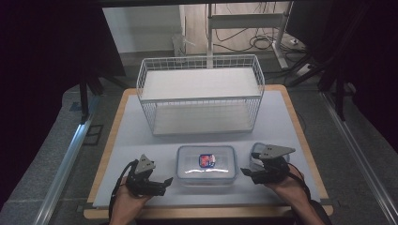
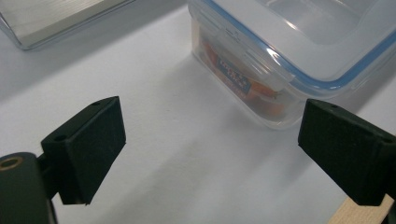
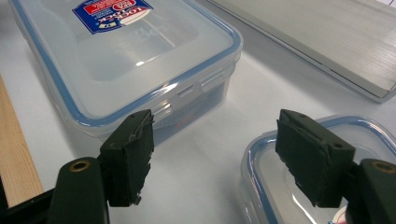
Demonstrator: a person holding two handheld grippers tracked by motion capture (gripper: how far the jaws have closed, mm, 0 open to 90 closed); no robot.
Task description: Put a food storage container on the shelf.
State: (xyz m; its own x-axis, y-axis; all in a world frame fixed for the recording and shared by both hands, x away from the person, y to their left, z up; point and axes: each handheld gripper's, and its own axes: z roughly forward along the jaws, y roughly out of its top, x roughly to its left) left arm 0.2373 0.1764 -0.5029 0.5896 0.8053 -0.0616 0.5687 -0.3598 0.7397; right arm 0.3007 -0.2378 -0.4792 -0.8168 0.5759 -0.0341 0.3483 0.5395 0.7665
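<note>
On the white table top (image 1: 286, 122), wire basket (image 1: 201, 93) at far side. Nearer, large lidded clear container (image 1: 205, 164), centred between both grippers. Small lidded container (image 3: 322, 186) just right of it, under right gripper (image 1: 248, 172). Left gripper (image 1: 164, 183): jaws wide apart, nothing between. Right gripper: jaws apart, gripping nothing.

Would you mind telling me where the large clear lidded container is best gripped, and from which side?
Probably by its two short ends, one claw from each side. The container lies flat, with its long side along the table's near edge. The left claw and right claw, both open, already flank those ends. The long sides look too wide for one claw.
</note>
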